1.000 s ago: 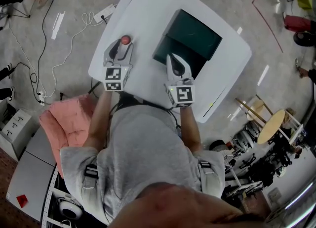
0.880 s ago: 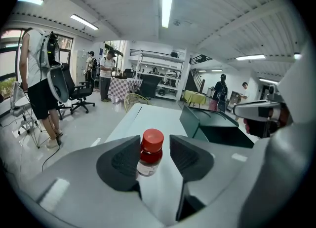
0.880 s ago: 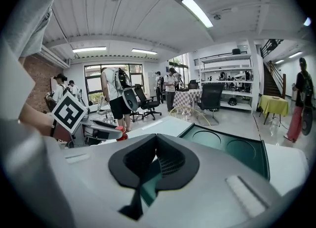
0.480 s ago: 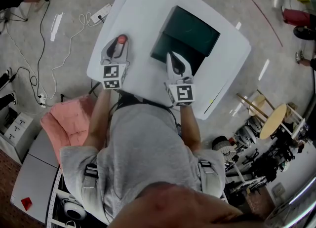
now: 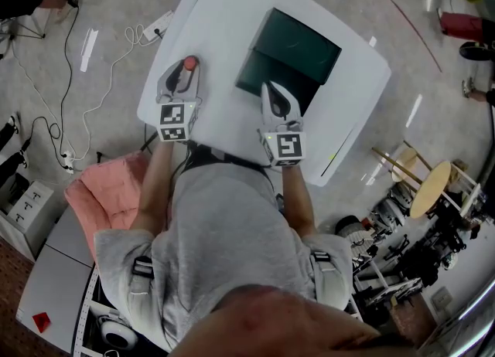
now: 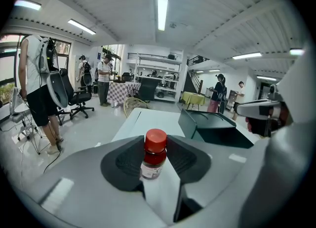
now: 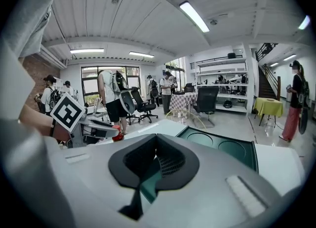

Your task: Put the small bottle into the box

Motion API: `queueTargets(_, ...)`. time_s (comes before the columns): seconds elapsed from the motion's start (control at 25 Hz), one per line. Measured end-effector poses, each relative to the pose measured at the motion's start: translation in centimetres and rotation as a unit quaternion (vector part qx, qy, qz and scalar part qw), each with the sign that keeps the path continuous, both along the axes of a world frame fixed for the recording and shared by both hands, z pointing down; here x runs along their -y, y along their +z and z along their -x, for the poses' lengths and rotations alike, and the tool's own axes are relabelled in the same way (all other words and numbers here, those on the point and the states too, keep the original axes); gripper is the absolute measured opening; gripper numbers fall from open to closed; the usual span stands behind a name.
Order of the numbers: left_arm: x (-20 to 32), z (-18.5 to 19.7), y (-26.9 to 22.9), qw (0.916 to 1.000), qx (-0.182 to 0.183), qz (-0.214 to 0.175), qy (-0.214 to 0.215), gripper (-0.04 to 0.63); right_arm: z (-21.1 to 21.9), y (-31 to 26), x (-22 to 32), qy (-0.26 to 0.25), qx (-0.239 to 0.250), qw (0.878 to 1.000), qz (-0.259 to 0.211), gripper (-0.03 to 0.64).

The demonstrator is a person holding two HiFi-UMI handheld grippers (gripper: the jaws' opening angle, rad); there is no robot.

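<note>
My left tongs [image 6: 155, 159] are closed on the small bottle [image 6: 154, 154]. The dark pads [image 6: 121, 165] sit against both of its sides, and it stands upright between them with its red cap [image 6: 155, 140] on top and a white label on a dark reddish body. I can't tell if its base is on the tabletop [image 5: 224, 23] or just off it. In the head view the left tongs [image 5: 186, 75] are at the tabletop's left part with the bottle's red cap [image 5: 189, 62] at their tip. They are apart from the box [image 5: 298, 50], with bare white surface between. My right tongs [image 7: 156, 157] are closed with nothing in them: the pads meet at the tip, and only a thin slot below shows green. From above, the right tongs [image 5: 271, 91] point at the near edge of the box, over its lower section. The box is dark green and lies open in two parts toward the tabletop's middle and right. In the right gripper view its green surface [image 7: 222, 148] has two round recesses. In the left gripper view the box [image 6: 217, 129] is off to the right with one wall standing up. The marker cubes [image 5: 175, 121] sit at the back of each of the tongs. Beyond the tabletop there is a grey floor with cables [image 5: 73, 54], a power strip [image 5: 162, 18] and a pink seat [image 5: 108, 193] at my left. People and office chairs are further off in the gripper views.
</note>
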State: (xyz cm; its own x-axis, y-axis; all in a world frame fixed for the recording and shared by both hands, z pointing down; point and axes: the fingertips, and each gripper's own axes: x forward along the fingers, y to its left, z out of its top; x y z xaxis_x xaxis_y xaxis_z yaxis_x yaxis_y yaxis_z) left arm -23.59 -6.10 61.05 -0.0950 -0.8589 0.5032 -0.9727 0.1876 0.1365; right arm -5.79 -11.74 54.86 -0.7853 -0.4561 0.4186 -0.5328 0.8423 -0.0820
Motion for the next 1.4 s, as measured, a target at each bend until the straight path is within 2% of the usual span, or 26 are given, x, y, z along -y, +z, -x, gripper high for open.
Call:
queueTargets(0.6,-0.2,-3.2,-6.7,0.9974,0.024,-0.053,0.042,0.147,-3.2,-3.8,-2.0,0.035,0.029,0.998,-0.031,0.003)
queueTargets(1.4,1.7,-10.7,-10.3,0.9867,0.035,-0.094,0.128,0.147,-10.2,-5.2,-3.1,0.119,0.043,0.991,-0.05,0.003)
